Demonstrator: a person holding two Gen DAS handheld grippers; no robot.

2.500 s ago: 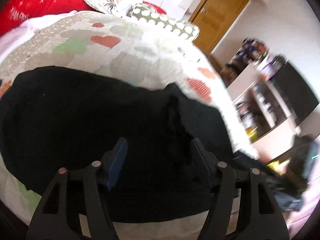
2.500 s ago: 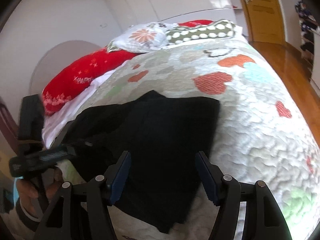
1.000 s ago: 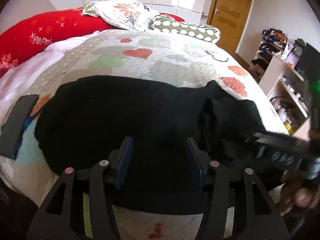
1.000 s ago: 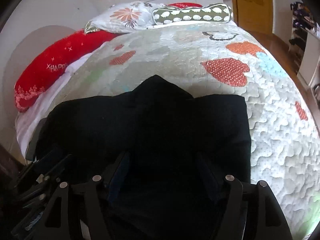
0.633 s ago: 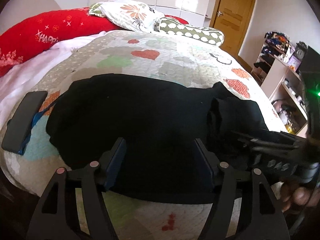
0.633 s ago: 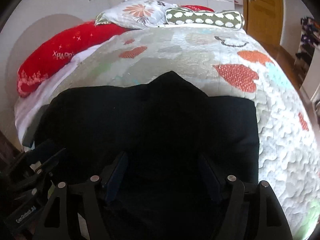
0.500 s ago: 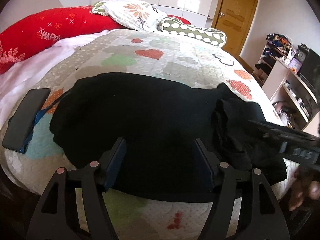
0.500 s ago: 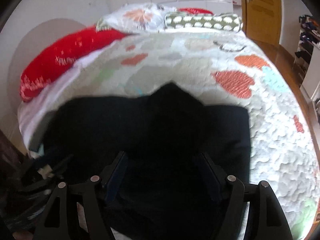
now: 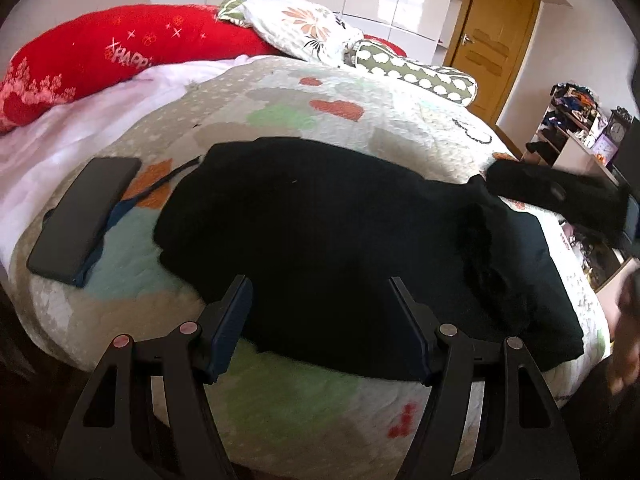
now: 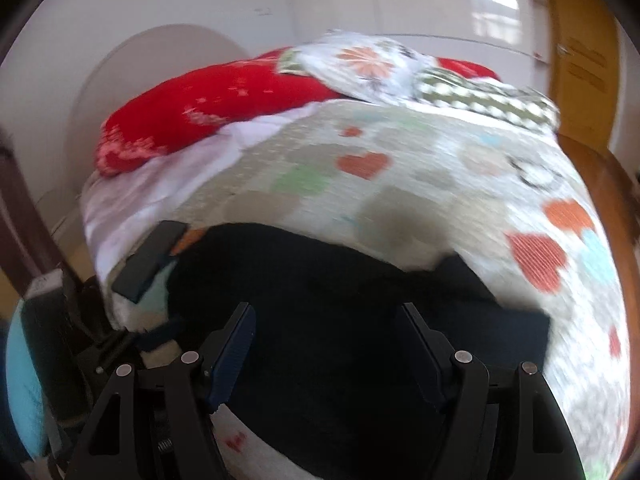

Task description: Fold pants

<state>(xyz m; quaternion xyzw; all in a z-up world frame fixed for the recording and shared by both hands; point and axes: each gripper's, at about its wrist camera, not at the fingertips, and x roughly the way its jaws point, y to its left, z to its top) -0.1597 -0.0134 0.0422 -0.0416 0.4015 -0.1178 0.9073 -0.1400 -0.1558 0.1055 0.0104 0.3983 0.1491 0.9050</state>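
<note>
Phone [image 9: 84, 220] beside pants [image 9: 352, 240] (touching unclear), pillows [image 9: 132, 52] beyond

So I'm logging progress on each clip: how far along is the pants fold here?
Done: the black pants lie on the quilt as a compact, doubled-over slab, beside a dark phone. In hand: nothing; the left gripper and right gripper both hover with jaws open and empty. Left: the right end looks bunched, so probably smoothing and a final fold.

right wrist view motion-blurred, black pants [image 10: 340, 320] near edge hidden behind fingers [image 10: 232, 340], shelf clutter [image 9: 576, 108] indistinct
</note>
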